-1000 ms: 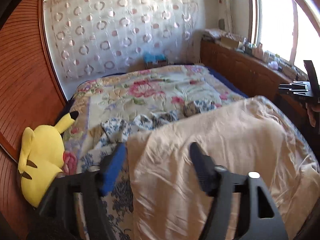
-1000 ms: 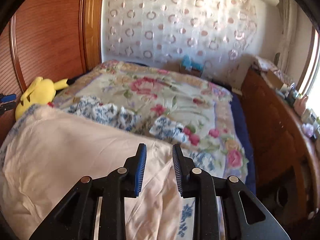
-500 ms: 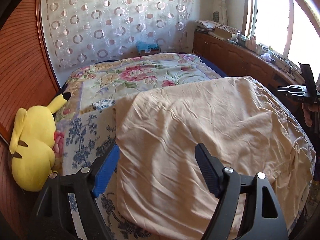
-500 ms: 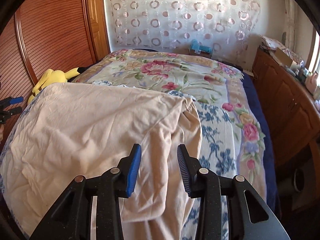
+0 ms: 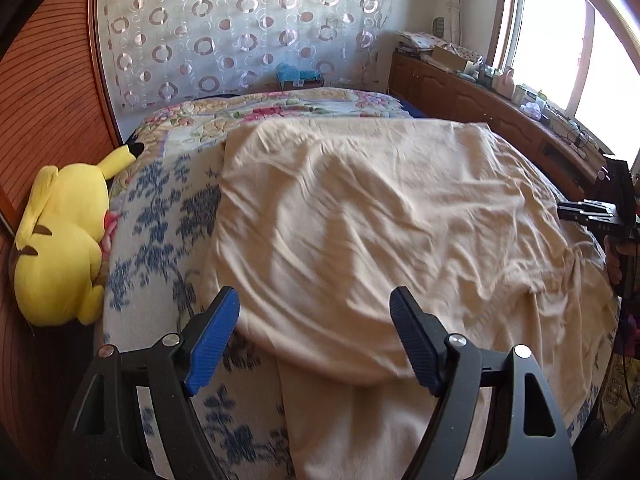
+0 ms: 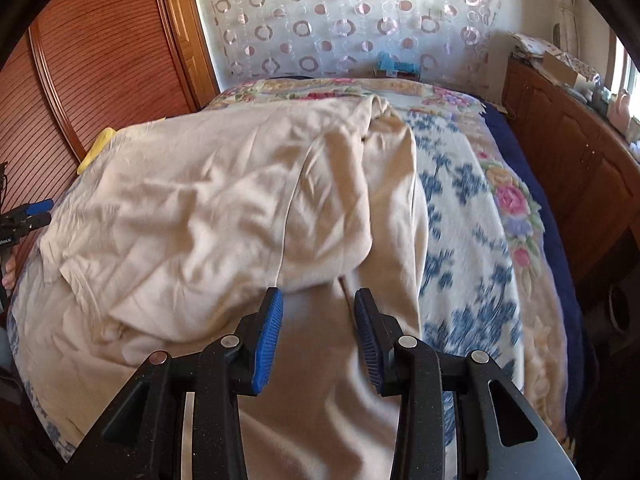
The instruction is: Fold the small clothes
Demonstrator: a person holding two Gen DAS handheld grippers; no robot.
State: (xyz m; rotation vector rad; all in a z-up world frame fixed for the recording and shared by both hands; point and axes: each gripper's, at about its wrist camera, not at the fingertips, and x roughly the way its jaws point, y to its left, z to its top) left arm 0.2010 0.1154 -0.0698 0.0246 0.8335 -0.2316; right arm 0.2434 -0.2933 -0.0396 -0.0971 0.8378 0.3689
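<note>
Your left gripper [image 5: 314, 344] hangs with its blue-padded fingers spread wide apart and nothing between them, just above the near edge of the cream garment [image 5: 384, 232], which lies rumpled across the bed [image 5: 160, 216] and fills the view from 9 o'clock round to 3 o'clock. The floral blanket shows bare at 9 o'clock of the cloth, and beyond it, at the bed's edge against the wooden wall panel [image 5: 52, 104], lies a yellow Pikachu plush [image 5: 60, 240]. Your right gripper [image 6: 319, 340] is also parted, though less widely, and grips nothing; it hovers over the garment [image 6: 224, 208] where a folded-over flap bulges at 12 o'clock of its pads. In that view the blue-and-pink blanket lies uncovered at 3 o'clock, a wooden cabinet [image 6: 580, 168] stands farther right, and the patterned curtain [image 6: 344, 16] hangs at 12 o'clock.
</note>
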